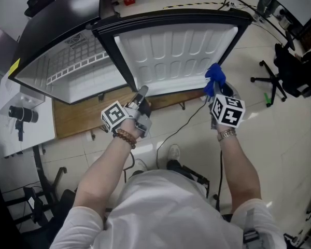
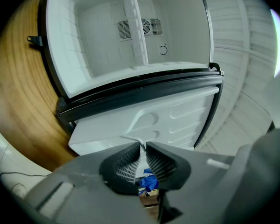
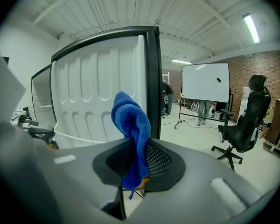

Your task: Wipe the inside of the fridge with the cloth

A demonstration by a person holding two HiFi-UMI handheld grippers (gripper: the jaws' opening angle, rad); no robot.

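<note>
The fridge (image 1: 78, 66) stands with its door (image 1: 176, 51) swung wide, the door's white ribbed inner side facing me. My left gripper (image 1: 142, 93) is at the door's lower edge. In the left gripper view its jaws (image 2: 142, 148) are shut on the door's thin white rail (image 2: 130, 138), and beyond them the white fridge interior (image 2: 107, 45) shows. My right gripper (image 1: 216, 90) hangs by the door's free edge, shut on the blue cloth (image 1: 215, 78). The cloth (image 3: 130, 120) sticks up from between the jaws in front of the door (image 3: 93, 92).
A black office chair (image 1: 282, 71) stands on the right, also in the right gripper view (image 3: 242, 125) near a whiteboard (image 3: 206, 85). A wooden board (image 1: 78, 118) lies under the fridge. A white table (image 1: 10, 95) with a camera is on the left. A cable (image 1: 181, 126) runs across the floor.
</note>
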